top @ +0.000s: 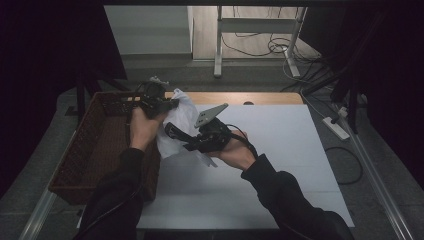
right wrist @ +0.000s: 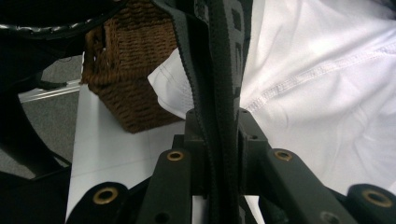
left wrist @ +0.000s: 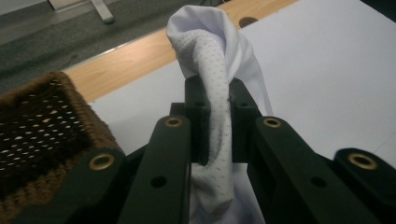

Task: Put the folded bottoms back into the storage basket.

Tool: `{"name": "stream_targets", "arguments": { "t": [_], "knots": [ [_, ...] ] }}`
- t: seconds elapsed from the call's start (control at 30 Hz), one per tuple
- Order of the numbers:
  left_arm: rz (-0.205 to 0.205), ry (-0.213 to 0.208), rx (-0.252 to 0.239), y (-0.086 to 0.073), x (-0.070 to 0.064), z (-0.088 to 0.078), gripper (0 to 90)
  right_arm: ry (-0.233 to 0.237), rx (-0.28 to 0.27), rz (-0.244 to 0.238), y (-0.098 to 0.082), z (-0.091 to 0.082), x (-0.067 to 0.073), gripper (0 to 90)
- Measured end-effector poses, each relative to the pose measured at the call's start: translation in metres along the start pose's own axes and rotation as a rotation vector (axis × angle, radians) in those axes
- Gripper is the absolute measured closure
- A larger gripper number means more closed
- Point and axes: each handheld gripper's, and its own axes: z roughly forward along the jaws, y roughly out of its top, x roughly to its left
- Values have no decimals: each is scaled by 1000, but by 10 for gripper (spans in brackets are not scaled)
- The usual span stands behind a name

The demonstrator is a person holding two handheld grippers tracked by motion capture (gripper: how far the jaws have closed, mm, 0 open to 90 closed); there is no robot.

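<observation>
Nearest the lens, my left gripper has its two black jaws closed on a bunched fold of the white garment; the dotted mesh fabric runs straight up between the pads and curls over above them. My right gripper is likewise clamped, its jaws shut on the garment's dark elastic band, which rises as a taut strip from the pads to the top of the right gripper view.

In the high view, the garment hangs between the two grippers above the table, its long axis running from my left gripper at upper left down to my right gripper at lower right. The two grips are near each other, so little cloth spans between them; the rest droops toward the white table top.

The wicker basket stands just beside the garment on the left, its near wall under my left hand. My left hand is therefore the nearer one to the basket; my right hand lies over the table. I judge that a move into the basket would go leftward over its rim. To the right and toward me, the white surface offers open room; the table's wooden far edge lies beyond the garment.
</observation>
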Motion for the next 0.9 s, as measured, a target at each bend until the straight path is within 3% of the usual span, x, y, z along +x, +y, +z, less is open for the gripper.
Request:
{"name": "stream_targets", "arguments": {
  "t": [0.33, 0.9],
  "knots": [
    [-30, 29, -15, -3, 20, -16, 816, 21, -15, -21, 22, 13, -1, 787],
    [-80, 69, -77, -3, 54, -52, 819, 11, -60, -69, 58, 34, 2, 787]
  ]
}}
